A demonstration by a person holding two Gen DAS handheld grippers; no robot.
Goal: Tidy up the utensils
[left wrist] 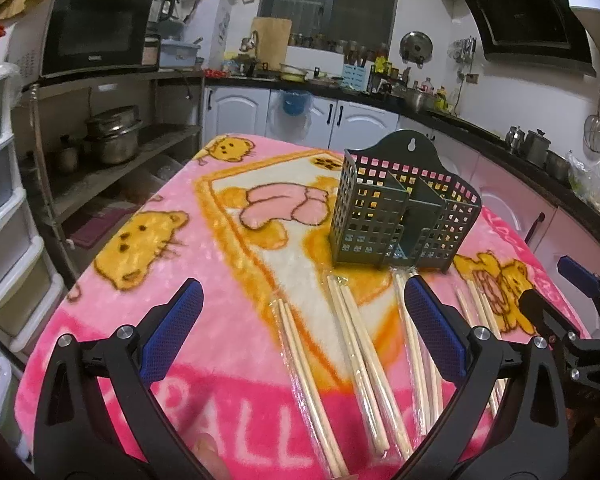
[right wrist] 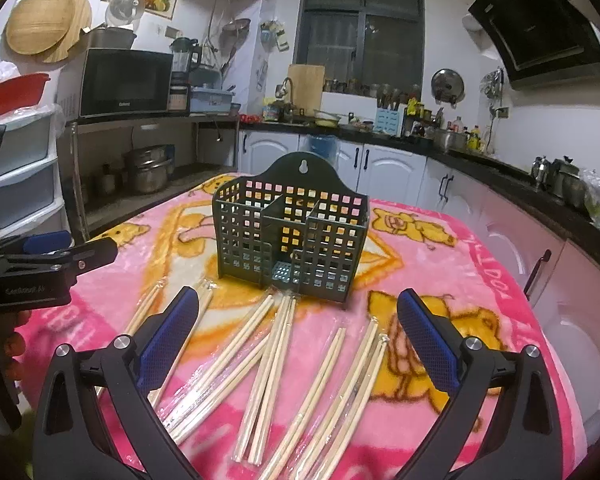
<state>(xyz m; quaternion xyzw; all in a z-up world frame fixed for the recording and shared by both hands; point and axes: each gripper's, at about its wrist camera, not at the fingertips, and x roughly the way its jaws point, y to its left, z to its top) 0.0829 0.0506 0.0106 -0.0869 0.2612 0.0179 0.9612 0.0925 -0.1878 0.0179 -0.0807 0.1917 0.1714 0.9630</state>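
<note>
Surface (right wrist: 480, 264) under pink cartoon blanket. Dark green perforated caddy (right wrist: 292, 236) upright at centre-far, compartments unfilled. Wrapped chopstick pairs (right wrist: 268, 364) fanned on the near side, touching its base. Left hand-held gripper (left wrist: 300, 336) and right hand-held gripper (right wrist: 298, 340) both spread wide, holding nothing.

Pink plush blanket with yellow-orange bear print (right wrist: 460, 280); dark green perforated plastic utensil caddy (right wrist: 290, 236) ahead of blue-padded fingers (right wrist: 168, 344); pale wooden chopsticks (right wrist: 276, 364) between them.
</note>
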